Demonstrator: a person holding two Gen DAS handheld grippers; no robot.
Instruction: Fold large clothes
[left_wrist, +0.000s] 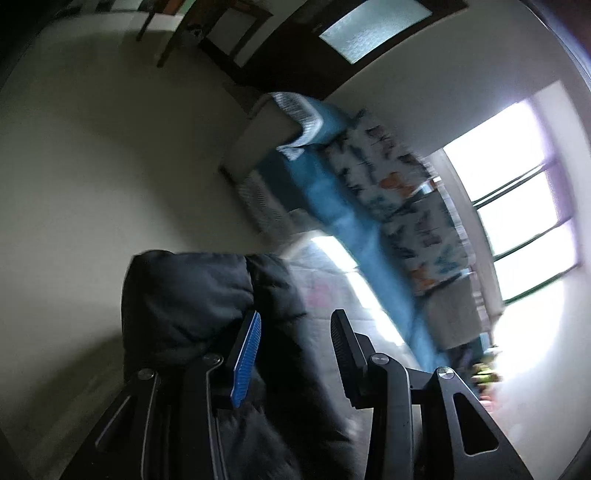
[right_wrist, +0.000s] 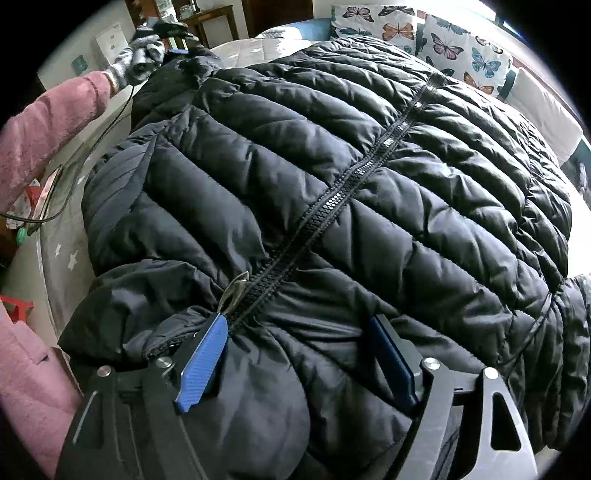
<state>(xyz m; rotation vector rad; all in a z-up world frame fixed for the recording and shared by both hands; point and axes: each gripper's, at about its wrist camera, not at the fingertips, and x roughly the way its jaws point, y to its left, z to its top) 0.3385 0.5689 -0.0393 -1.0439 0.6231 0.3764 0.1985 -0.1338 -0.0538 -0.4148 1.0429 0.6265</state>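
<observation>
Under the left claw (left_wrist: 295, 325), left wrist view: a fold of the black puffer jacket (left_wrist: 192, 295) hangs past the blue-padded finger and runs down between the two fingers. Jaws stand partly apart; the picture is smeared, and I cannot tell whether the pads actually press the cloth. Beyond lie a blue bed cover (left_wrist: 325, 192), butterfly pillows (left_wrist: 399, 184) and a bright window (left_wrist: 517, 206); the camera is rolled, so the room sits tilted.

Right wrist view: the jacket (right_wrist: 332, 166) lies spread on the bed (right_wrist: 62, 243), filling most of the frame. Its zipper (right_wrist: 332, 203) runs from just by the right claw (right_wrist: 299, 332) away to the upper right, so the long axis points away from this claw. Right claw jaws are wide, straddling the near edge of the jacket beside the zipper pull (right_wrist: 232, 291); cloth bulges between the pads, no squeeze evident. At the far left corner a gloved hand (right_wrist: 136, 62) on a pink sleeve (right_wrist: 48, 125) holds the other tool at the jacket's far end.

Judgement: the right claw is nearer the zipper end; the next fold likely turns on that axis.
</observation>
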